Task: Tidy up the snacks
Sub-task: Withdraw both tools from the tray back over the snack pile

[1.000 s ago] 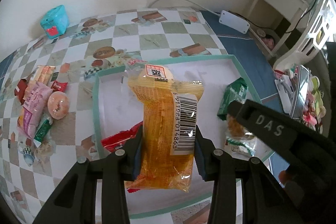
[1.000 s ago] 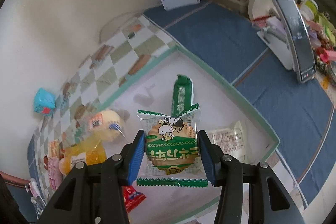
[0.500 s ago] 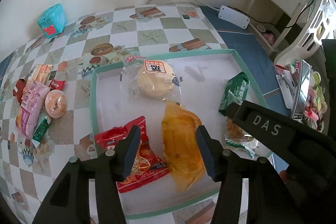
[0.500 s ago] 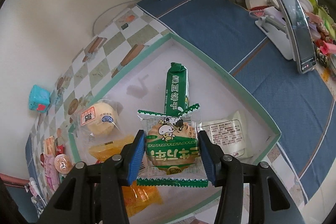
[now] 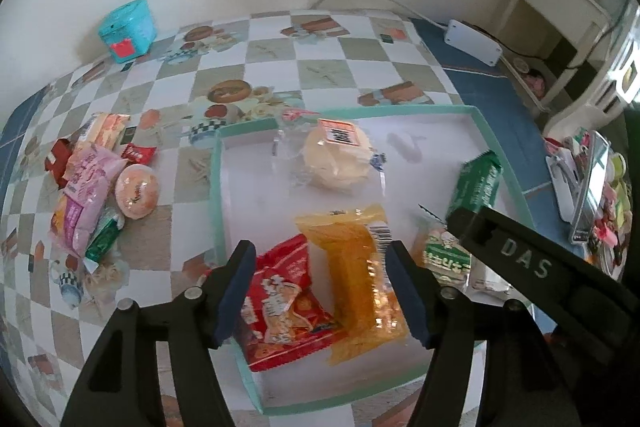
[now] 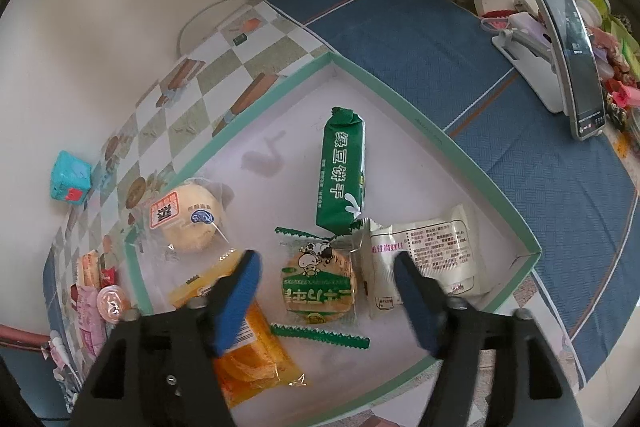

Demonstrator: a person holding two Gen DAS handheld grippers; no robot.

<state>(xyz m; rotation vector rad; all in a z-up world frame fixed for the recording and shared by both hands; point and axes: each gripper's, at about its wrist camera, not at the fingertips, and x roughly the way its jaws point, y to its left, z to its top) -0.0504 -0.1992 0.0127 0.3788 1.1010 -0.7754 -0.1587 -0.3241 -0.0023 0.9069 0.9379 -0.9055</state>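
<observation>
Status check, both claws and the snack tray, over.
Left claw opening over orange snack pack, not gripping. Right claw opening over round cookie pack. Both packs lie in tray. Nothing blocking.

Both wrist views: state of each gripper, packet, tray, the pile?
left gripper: jaws opening, orange packet lies between them, unpressed
right gripper: jaws opening, round cracker packet below, released
orange packet: flat in tray
round cracker packet: flat in tray
red packet: flat in tray
green biscuit pack: lying in tray
tray: open, lidless
snack pile: outside tray, unsorted
</observation>
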